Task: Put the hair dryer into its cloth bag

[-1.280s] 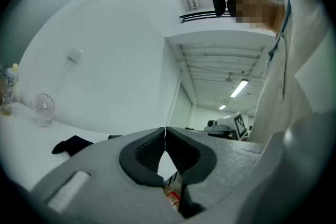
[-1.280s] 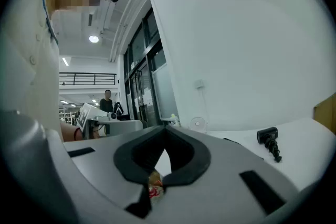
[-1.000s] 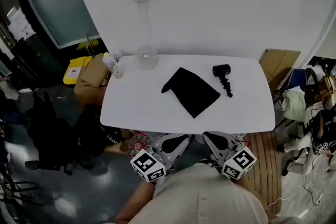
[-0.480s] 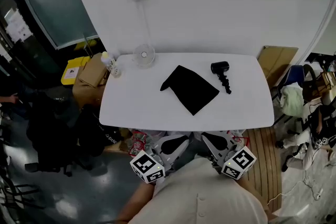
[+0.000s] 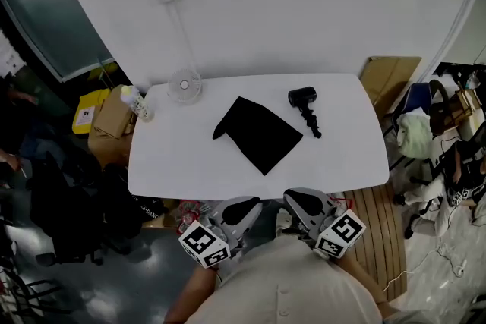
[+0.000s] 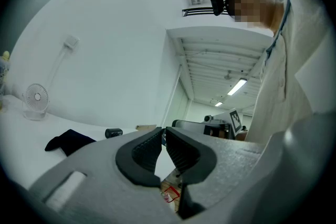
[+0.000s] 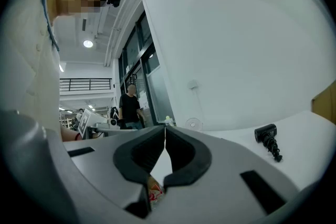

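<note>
Centrally, white table (image 5: pixel 175 159) with cloth bag (image 5: pixel 258 134), white wall (image 5: pixel 304 4) behind, grey floor (image 5: pixel 114 281).

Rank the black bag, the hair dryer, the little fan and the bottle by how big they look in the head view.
1. black bag, clearly the largest.
2. hair dryer and fan: they look about alike, so I won't rank one over the other.
3. bottle, smallest, though only by a little.

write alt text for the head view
Seen from above, a white table holds a black cloth bag lying flat at its middle and a black hair dryer to its right. Both shut and empty, the left gripper and right gripper sit at the near edge.
</note>
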The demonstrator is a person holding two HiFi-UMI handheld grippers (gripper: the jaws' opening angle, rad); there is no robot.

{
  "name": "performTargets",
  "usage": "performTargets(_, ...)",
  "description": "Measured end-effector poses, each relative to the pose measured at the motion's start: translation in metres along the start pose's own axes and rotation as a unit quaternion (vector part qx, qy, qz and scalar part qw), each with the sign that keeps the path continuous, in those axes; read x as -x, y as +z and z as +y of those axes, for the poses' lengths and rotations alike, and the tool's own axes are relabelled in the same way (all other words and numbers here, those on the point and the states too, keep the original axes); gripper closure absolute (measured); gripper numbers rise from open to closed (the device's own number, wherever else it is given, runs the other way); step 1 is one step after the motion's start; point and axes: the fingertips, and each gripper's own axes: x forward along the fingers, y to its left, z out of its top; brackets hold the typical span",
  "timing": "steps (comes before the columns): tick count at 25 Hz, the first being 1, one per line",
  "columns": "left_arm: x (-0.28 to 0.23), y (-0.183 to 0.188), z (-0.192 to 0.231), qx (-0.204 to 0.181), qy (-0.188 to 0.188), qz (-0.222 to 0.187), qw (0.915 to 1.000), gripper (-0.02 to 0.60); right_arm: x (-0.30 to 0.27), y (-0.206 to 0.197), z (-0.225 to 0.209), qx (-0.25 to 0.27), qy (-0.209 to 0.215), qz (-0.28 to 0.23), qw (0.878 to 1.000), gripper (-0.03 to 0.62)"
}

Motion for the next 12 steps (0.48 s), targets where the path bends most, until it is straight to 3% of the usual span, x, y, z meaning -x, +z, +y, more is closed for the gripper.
performTargets(12,-0.059,0.017,0.056,0.001,0.008,0.013,0.9999,0.569,-0.041,0.020,-0.072,-0.013,0.020,0.008,1.000,0.576)
